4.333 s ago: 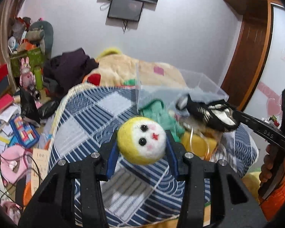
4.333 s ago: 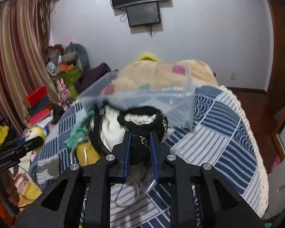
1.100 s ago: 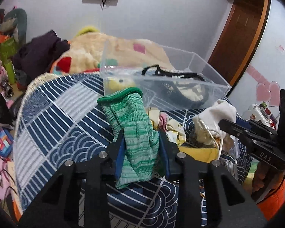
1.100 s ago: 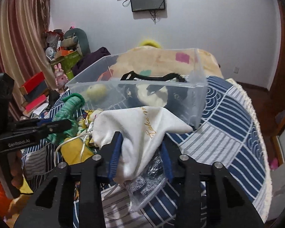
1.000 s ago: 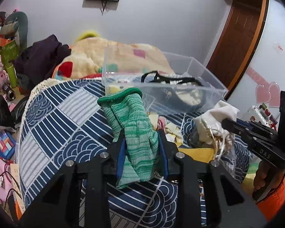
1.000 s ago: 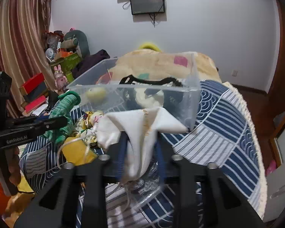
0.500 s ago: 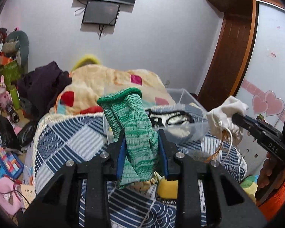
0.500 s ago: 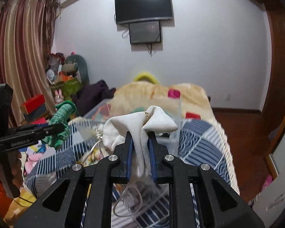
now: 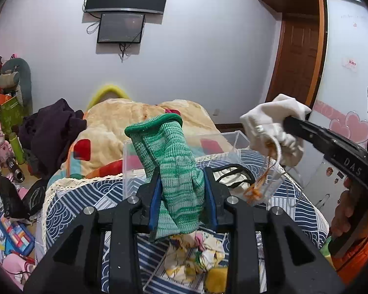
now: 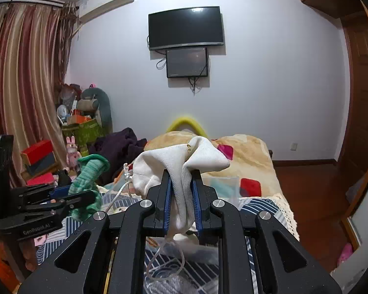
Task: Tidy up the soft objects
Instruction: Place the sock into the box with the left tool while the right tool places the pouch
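The left claw (image 9: 181, 201) squeezes a green sock (image 9: 174, 171) that sticks up between its fingers. The right claw (image 10: 181, 201) pinches a white bag (image 10: 184, 169), its string (image 10: 164, 259) hanging down. Both are up over the clear box (image 9: 233, 147) on the blue blanket (image 9: 68, 210).

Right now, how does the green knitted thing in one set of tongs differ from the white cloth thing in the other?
The green knit sleeve is striped and ribbed; the white pouch is plain and smooth. The sleeve stands up as an open tube with a rolled rim; the pouch folds over and trails a cord. The left tongs pinch the sleeve; the right tongs pinch the pouch. Both are soft and held up above the bed.
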The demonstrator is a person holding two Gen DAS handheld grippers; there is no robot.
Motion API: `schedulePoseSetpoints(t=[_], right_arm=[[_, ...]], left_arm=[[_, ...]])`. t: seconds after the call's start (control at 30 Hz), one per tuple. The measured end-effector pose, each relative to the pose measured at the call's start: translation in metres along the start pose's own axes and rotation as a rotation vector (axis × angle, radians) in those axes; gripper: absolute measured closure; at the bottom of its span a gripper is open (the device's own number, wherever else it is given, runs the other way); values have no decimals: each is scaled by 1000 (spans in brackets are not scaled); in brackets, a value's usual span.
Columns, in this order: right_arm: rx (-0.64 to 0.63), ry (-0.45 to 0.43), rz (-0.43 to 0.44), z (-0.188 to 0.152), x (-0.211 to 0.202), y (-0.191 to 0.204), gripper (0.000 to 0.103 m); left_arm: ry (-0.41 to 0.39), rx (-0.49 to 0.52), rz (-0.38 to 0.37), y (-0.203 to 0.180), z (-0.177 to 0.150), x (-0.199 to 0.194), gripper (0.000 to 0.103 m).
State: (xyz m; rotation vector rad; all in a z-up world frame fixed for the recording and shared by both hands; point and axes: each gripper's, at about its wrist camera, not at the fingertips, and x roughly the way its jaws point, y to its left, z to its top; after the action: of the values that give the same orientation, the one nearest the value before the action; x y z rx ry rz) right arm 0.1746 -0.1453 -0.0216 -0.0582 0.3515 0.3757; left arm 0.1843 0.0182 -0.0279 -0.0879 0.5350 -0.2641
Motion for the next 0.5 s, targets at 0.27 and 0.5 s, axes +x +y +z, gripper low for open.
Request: schedulePoseSetpoints(t=[0.27,0.5], right_arm=[[-6,110,16,-17,35,6,89],[14,226,0,-30,57,0,89]], left_arm=[[94,-5,-2,1,-3,48,72],[137,12,11,3,-8,72,72]])
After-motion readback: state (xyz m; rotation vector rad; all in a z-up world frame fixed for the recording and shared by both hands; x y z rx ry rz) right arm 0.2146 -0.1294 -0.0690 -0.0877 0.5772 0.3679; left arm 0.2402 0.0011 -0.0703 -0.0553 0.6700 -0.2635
